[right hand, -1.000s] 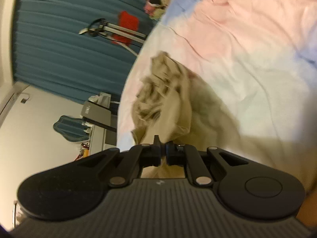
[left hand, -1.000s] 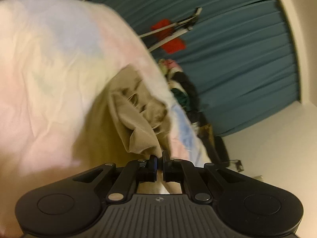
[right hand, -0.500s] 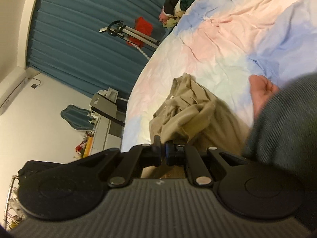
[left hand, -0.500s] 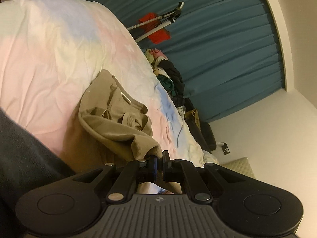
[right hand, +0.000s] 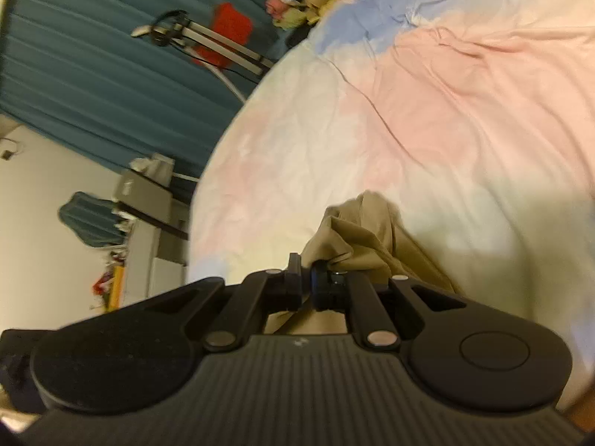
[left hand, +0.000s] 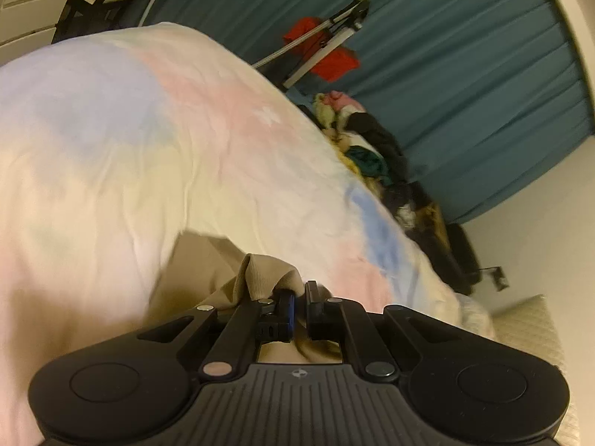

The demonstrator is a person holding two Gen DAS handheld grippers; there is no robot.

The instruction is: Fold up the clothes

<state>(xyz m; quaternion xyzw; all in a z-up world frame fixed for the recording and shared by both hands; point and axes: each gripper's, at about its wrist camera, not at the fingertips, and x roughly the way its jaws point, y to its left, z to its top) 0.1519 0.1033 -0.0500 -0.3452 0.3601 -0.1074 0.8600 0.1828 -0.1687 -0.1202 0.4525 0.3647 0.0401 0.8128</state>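
Both grippers grip the same tan garment (left hand: 260,271) over the pastel bedspread (left hand: 156,141). At the left gripper (left hand: 299,297) the jaws stand nearly together with a bunched fold of ribbed tan cloth pinched at their tips; the cloth rises in a hump just beyond the fingers and drops out of sight beneath the tool. At the right gripper (right hand: 306,278) the jaws are likewise drawn close on a gathered edge of the garment, which spreads in creased folds beyond the fingers and lies against the bedspread — its lower part is hidden by the gripper body.

Beyond the garment the bedspread runs on in wrinkled patches of pink, blue and cream. At the bedspread's far edge sits a heap of mixed clothes (left hand: 357,141) — dark, green, pink and yellow pieces. Past that edge hangs a pleated teal curtain (left hand: 465,74), with a metal stand (left hand: 327,41) carrying red pieces in front of it.
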